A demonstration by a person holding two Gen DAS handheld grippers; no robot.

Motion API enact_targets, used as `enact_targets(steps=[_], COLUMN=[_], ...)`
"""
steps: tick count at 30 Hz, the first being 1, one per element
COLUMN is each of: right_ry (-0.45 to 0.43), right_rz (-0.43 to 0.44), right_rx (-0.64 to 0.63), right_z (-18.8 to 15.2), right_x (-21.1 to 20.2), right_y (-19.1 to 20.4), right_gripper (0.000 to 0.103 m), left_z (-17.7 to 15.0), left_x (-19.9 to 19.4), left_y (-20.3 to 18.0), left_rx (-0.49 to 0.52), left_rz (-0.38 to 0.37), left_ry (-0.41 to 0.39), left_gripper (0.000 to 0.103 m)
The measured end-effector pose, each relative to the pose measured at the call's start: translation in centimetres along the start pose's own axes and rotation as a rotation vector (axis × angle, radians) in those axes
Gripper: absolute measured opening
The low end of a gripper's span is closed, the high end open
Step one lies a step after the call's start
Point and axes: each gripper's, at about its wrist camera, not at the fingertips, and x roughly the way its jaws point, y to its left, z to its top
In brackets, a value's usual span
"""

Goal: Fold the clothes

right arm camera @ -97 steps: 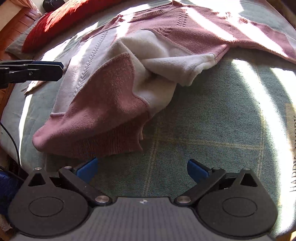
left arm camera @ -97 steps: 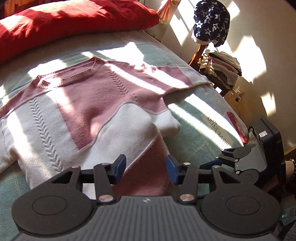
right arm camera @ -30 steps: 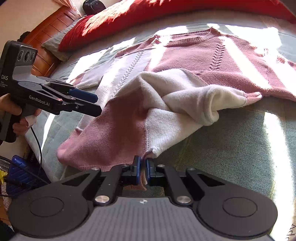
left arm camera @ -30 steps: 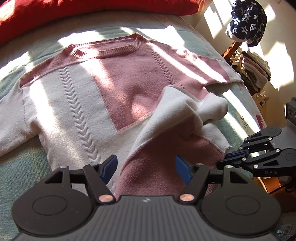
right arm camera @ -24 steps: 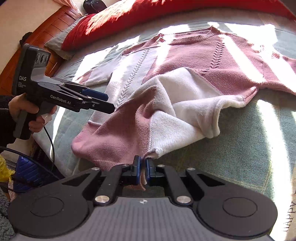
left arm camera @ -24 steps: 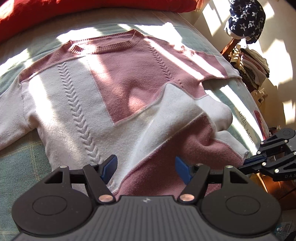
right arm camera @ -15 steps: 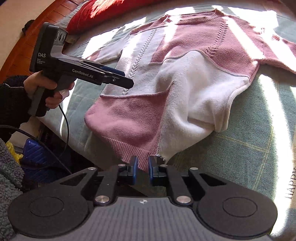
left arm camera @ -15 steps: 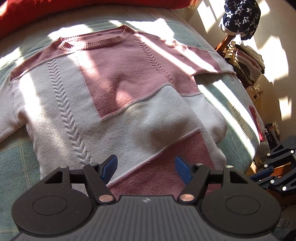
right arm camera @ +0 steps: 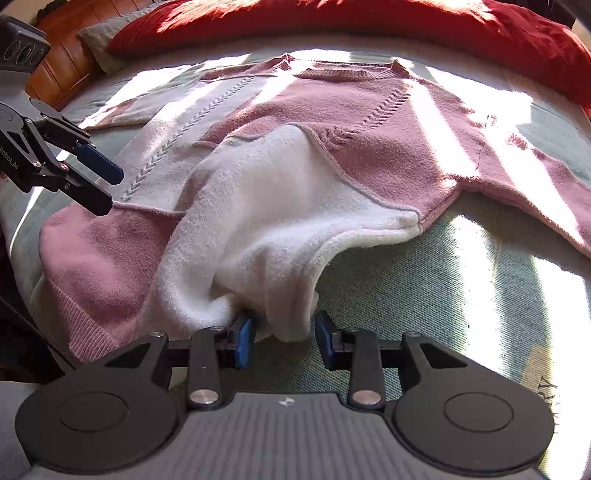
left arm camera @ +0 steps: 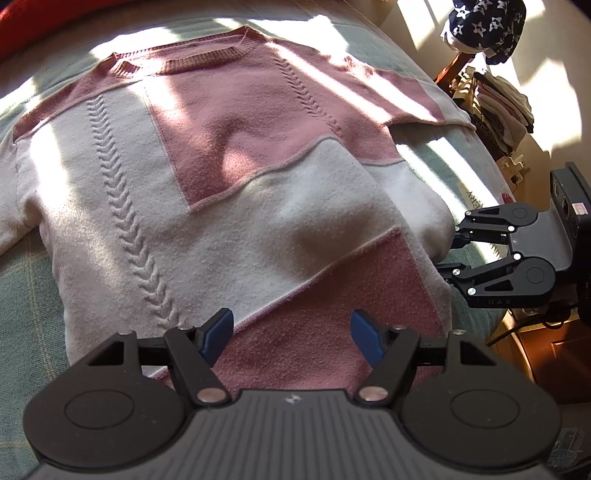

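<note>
A pink and white knit sweater (left arm camera: 236, 206) lies face up on the bed, neckline at the far end. My left gripper (left arm camera: 291, 328) hovers open over its pink lower hem, with nothing between the pads. My right gripper (right arm camera: 284, 332) is low at the sweater's (right arm camera: 332, 155) near white corner. Its jaws are opening; a white fold of cloth hangs loose between the pads, clear of the right pad. Each gripper shows in the other's view: the right gripper (left arm camera: 448, 253) beside the white side seam, the left gripper (right arm camera: 109, 188) over the pink hem.
The bed has a green checked bedspread (right arm camera: 424, 288). A red pillow (right arm camera: 332, 22) lies along its head, by a wooden headboard (right arm camera: 55, 74). Beyond the bed's right edge stand a pile of folded clothes (left arm camera: 495, 103) and a navy star-patterned cloth (left arm camera: 484, 26).
The right gripper drew the sweater's bunched corner out toward the bed's edge, flattening the front, then sank and parted its jaws from the hem. The left gripper stayed open over the hem.
</note>
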Motion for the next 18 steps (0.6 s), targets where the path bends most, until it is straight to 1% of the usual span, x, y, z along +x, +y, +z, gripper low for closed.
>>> enact_targets(steps=[3, 5, 8, 9, 10, 11, 12, 14, 16, 17, 18], right_ry=[0.005, 0.027, 0.037, 0.044, 0.043, 0.042, 0.041, 0.006, -0.021, -0.032, -0.026], right_rz=[0.006, 0.036, 0.097, 0.125, 0.154, 0.184, 0.218, 0.283, 0.287, 0.283, 0.227], right_rx=[-0.019, 0.034, 0.109, 0.135, 0.159, 0.183, 0.221, 0.295, 0.313, 0.316, 0.275], right_z=[0.4, 0.8, 0.8, 0.8, 0.7, 0.7, 0.6, 0.7, 0.9, 1.0, 1.1], right_x=[0.7, 0.2, -2.1, -3.4, -4.6, -5.7, -6.6, -8.6, -9.6, -10.1, -10.0], right_y=[0.5, 0.1, -0.5, -0.6, -0.9, -1.1, -1.5, -2.1, -2.4, -2.5, -2.3], right_gripper=[0.038, 0.026, 0.021, 0.02, 0.017, 0.007, 0.001, 0.001, 0.003, 0.011, 0.014], left_z=[0.0, 0.0, 0.0, 0.0, -0.1, -0.1, -0.1, -0.1, -0.1, -0.1, -0.1], left_x=[0.2, 0.2, 0.1, 0.1, 0.0, 0.0, 0.0, 0.1, 0.1, 0.2, 0.2], left_y=[-0.2, -0.3, -0.2, -0.1, -0.1, 0.0, 0.1, 0.2, 0.2, 0.2, 0.1], left_rx=[-0.005, -0.005, -0.009, -0.01, -0.012, -0.015, -0.019, -0.024, -0.026, -0.025, -0.024], left_rz=[0.002, -0.003, -0.003, -0.001, 0.001, 0.002, 0.003, 0.003, 0.003, 0.004, 0.003], left_ry=[0.0, -0.002, 0.001, 0.002, 0.004, 0.004, 0.003, 0.003, 0.002, -0.001, 0.0], left_gripper=[0.071, 0.071, 0.071, 0.071, 0.071, 0.071, 0.071, 0.071, 0.071, 0.071, 0.071])
